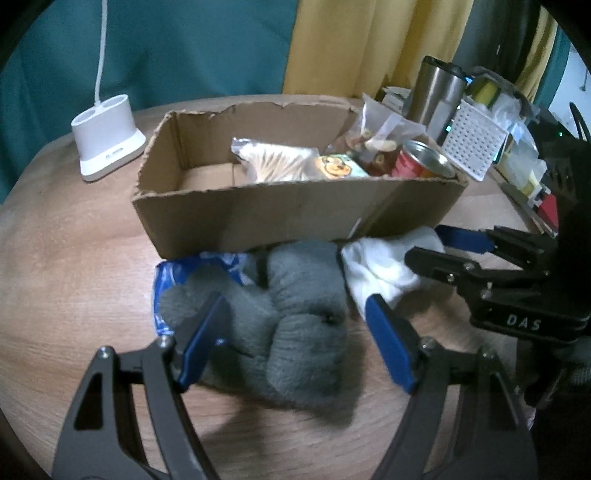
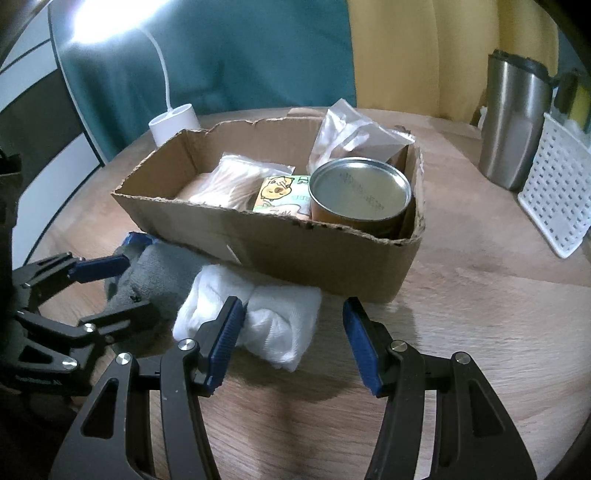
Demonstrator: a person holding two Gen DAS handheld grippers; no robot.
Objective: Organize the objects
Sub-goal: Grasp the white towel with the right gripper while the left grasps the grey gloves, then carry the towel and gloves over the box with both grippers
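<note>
Between our left claw (image 1: 295, 339), spread and unpressed: rolled grey fleece socks (image 1: 295, 317). Beside our right claw (image 2: 293, 341), spread likewise: white knit bundle (image 2: 266, 325). Ahead: torn cardboard box (image 2: 295, 254). Step: grasping. Next: pinch, lift, box.

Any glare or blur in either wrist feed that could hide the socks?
Right wrist view: lamp glare whites out the top-left corner, away from the white sock, which is sharp. Left wrist view: no glare; the grey sock is soft and shadowed at its near edge. Both curve at the rims.
</note>
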